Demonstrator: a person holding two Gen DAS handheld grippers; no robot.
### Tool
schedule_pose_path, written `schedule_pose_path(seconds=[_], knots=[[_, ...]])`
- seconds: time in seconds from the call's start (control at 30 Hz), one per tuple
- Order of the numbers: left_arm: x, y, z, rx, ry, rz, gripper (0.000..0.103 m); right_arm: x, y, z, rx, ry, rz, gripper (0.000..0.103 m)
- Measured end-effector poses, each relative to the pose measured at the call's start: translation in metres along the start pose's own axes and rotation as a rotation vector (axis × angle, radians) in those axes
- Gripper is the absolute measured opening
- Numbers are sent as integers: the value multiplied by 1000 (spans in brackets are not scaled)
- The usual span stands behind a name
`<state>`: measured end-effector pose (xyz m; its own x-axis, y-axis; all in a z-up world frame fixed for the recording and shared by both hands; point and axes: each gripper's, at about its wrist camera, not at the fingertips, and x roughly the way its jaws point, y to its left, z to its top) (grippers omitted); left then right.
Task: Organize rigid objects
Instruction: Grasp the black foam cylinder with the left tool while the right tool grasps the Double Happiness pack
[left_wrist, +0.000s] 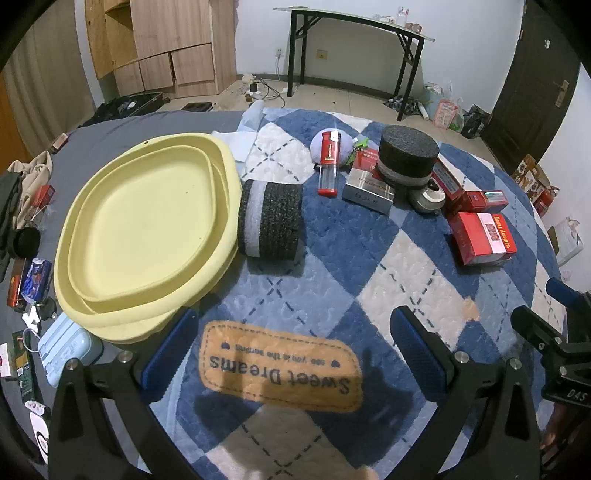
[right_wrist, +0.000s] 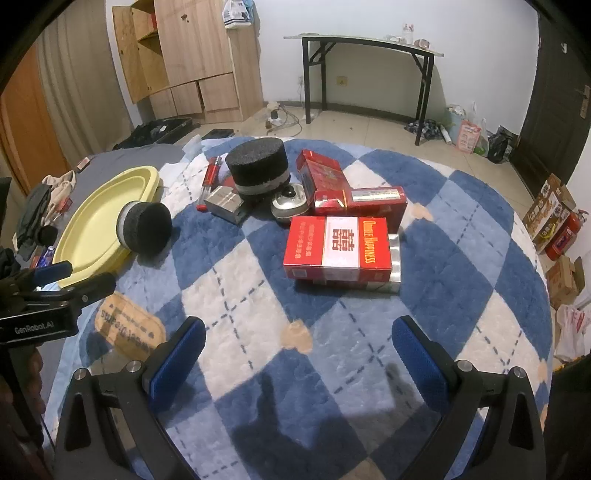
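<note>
Clutter sits mid-quilt (right_wrist: 332, 350); yellow tray (left_wrist: 147, 221) empty at left. Both hand-held grippers wide open, holding nothing: left hand-held gripper (left_wrist: 295, 350), right hand-held gripper (right_wrist: 299, 354). We judge nearest red carton (right_wrist: 338, 243) first pick: approach square, pinch short sides, lift clear of silver box beneath, carry to tray.

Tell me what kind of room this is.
Most likely a bedroom in a lived-in home: the things lie on a quilted blue and white blanket labelled "Sweet Dreams", spread as on a bed. Beyond it stand a wooden cabinet and a black-legged folding table on a cluttered tiled floor.
</note>
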<state>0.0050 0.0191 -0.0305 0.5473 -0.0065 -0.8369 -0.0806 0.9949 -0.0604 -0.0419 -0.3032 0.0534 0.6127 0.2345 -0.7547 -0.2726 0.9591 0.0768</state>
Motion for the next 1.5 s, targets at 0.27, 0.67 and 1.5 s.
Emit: schedule_pose_path(seconds=[0.27, 0.67, 1.5], knots=[[8, 4, 21, 58, -54, -5, 103, 9, 1, 5, 6, 6, -1, 103], [49, 13, 64, 84, -23, -77, 102, 59, -3, 35, 14, -15, -45, 103], [86, 18, 69, 99, 4, -52, 52, 103, -12, 37, -90, -82, -140, 90]])
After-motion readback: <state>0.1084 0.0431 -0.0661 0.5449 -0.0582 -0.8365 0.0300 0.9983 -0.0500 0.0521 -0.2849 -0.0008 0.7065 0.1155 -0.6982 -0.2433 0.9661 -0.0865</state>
